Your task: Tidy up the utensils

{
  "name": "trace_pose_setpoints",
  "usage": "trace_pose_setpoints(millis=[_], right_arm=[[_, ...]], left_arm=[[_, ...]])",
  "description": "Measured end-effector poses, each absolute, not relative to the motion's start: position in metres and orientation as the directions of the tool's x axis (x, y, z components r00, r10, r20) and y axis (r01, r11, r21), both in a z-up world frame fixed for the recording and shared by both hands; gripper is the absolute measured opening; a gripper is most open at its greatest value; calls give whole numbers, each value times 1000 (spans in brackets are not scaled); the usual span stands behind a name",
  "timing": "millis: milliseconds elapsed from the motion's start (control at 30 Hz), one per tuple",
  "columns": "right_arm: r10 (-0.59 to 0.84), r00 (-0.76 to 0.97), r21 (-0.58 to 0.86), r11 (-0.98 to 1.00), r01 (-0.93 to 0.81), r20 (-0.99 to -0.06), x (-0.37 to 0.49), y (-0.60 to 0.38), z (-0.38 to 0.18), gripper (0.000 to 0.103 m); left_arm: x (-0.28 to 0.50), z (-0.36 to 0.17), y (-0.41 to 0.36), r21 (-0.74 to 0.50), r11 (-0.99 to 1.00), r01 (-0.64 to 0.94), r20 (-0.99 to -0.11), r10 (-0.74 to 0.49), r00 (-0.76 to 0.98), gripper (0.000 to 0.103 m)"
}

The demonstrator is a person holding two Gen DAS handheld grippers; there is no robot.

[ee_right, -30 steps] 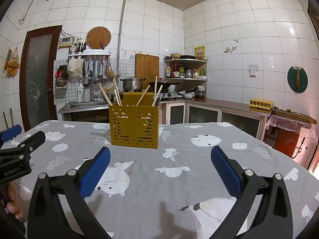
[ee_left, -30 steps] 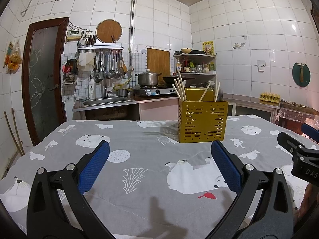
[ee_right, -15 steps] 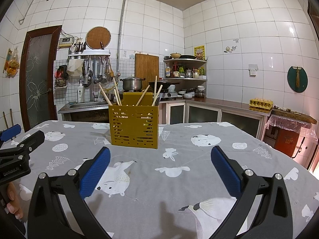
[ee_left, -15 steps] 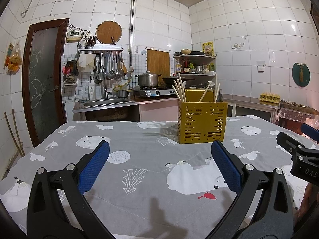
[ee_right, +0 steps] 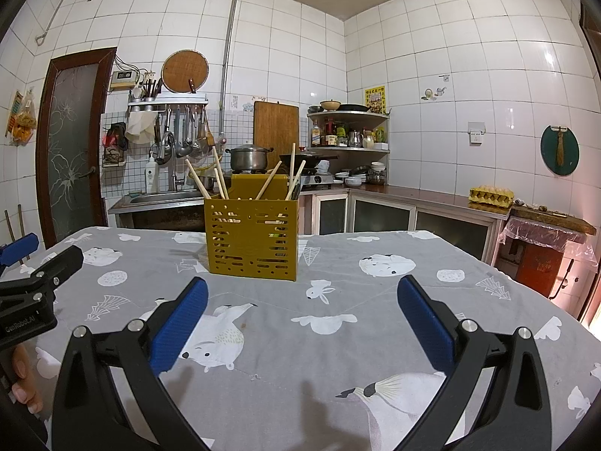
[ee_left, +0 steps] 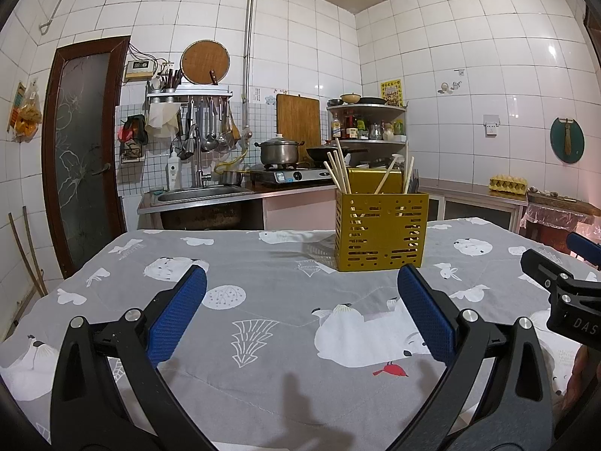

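Jaws on both the left gripper (ee_left: pixel 301 287) and right gripper (ee_right: pixel 302 289) are spread wide, nothing pinched. Beyond them, the counter (ee_left: pixel 263 300) is seen, with the yellow utensil holder (ee_left: pixel 381 231) parked ahead, chopsticks (ee_left: pixel 340 171) stuck upright inside.

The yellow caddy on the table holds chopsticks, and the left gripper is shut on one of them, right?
Not quite. The left gripper is open and holds nothing, as the left wrist view shows. The yellow caddy does stand on the table holding chopsticks.
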State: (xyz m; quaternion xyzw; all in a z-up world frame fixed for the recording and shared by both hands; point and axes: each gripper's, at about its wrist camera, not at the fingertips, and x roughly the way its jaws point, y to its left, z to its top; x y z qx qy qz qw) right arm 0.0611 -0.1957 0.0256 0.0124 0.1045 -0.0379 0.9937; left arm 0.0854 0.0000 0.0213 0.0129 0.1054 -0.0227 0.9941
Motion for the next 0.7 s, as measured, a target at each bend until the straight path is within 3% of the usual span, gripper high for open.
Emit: trace_pose_setpoints(millis=[700], right_arm=[[-74,976,17,997,79,-206,61,-197,26,99]], left_arm=[[85,21,0,22,999,47,-208,-42,977,98]])
